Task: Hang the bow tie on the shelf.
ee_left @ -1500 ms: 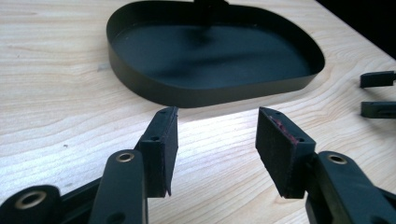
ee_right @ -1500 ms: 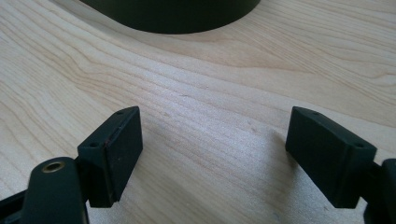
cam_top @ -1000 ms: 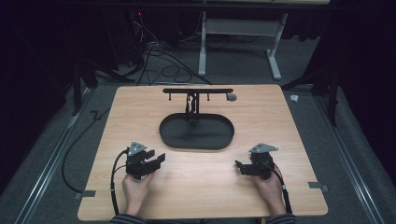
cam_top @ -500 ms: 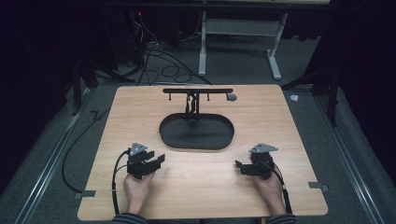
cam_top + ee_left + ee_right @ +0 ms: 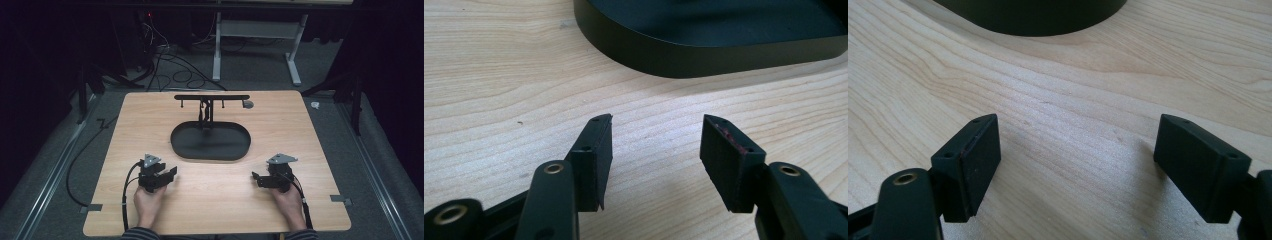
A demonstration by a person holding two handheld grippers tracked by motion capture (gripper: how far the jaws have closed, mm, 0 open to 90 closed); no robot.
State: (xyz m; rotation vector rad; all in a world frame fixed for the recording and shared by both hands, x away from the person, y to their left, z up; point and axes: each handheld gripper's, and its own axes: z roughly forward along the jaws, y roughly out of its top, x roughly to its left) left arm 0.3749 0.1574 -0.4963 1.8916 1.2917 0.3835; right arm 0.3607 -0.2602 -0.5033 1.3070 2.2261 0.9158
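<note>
Resting on the wooden table (image 5: 120,150) near its front edge, both grippers point toward the black oval tray (image 5: 210,141), which is the thing the coming move seems to turn on. The tray sits at the middle of the table with its long axis running side to side, and a T-shaped black stand (image 5: 209,102) rises from its far rim. The left gripper (image 5: 166,175) lies in front of the tray's left end and the right gripper (image 5: 259,179) in front of its right end, each just short of the rim and not touching it. The left one looks a little nearer to the tray. In the left gripper view the jaws stand apart with nothing between them, and the tray's curved wall (image 5: 704,50) lies ahead of the fingertips (image 5: 599,137) and toward the upper right. In the right gripper view the jaws are spread wider still, also empty, with the tray's wall (image 5: 1033,17) ahead and slightly to the upper left. A reach to the tray would likely mean a short forward push from either hand.
</note>
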